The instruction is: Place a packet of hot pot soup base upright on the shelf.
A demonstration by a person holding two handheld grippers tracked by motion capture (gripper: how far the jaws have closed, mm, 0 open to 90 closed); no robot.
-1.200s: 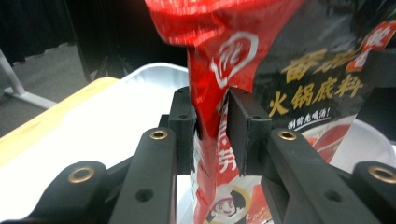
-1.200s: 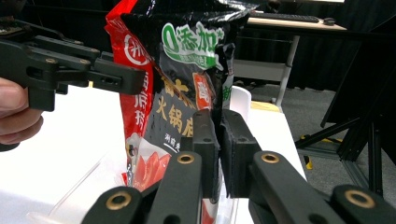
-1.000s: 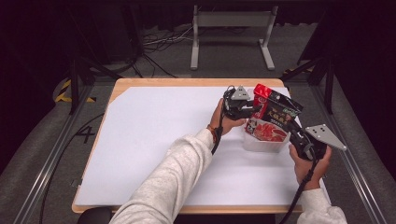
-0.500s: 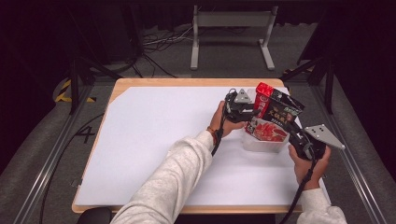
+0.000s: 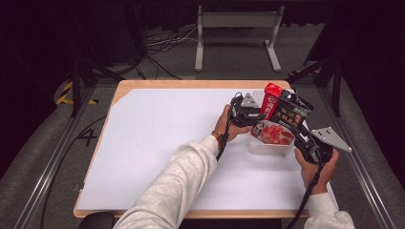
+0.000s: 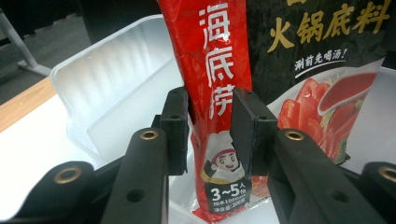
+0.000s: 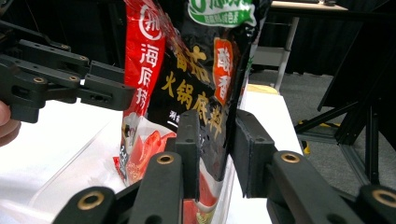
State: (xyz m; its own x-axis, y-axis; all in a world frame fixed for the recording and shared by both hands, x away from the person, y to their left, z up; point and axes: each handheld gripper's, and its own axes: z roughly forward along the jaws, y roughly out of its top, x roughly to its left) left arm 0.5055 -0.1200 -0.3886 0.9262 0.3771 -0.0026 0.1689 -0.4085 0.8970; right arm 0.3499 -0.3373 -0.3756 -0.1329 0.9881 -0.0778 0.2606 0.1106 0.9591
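Observation:
A hot-pot soup pouch (image 5: pixel 282 113), black-faced with a red side strip, stands upright in a clear plastic bin (image 5: pixel 270 149) at the table's right. My left gripper (image 5: pixel 260 117) reaches it from the left. In the left gripper view its jaws (image 6: pixel 210 128) are shut on the red strip (image 6: pixel 219 60). My right gripper (image 5: pixel 299 132) comes from the near right. Its jaws (image 7: pixel 217 149) straddle the pouch's black edge (image 7: pixel 205 79); they have just been opening, and a gap shows at the right pad. The left gripper (image 7: pixel 109 93) also appears in the right gripper view.
The white table sheet (image 5: pixel 157 133) spreads wide to the left of the bin. The bin's ribbed wall (image 6: pixel 107 79) rises behind the pouch. Metal frame rails (image 5: pixel 363 171) run along both table sides, and a stand (image 5: pixel 236 28) sits beyond the far edge.

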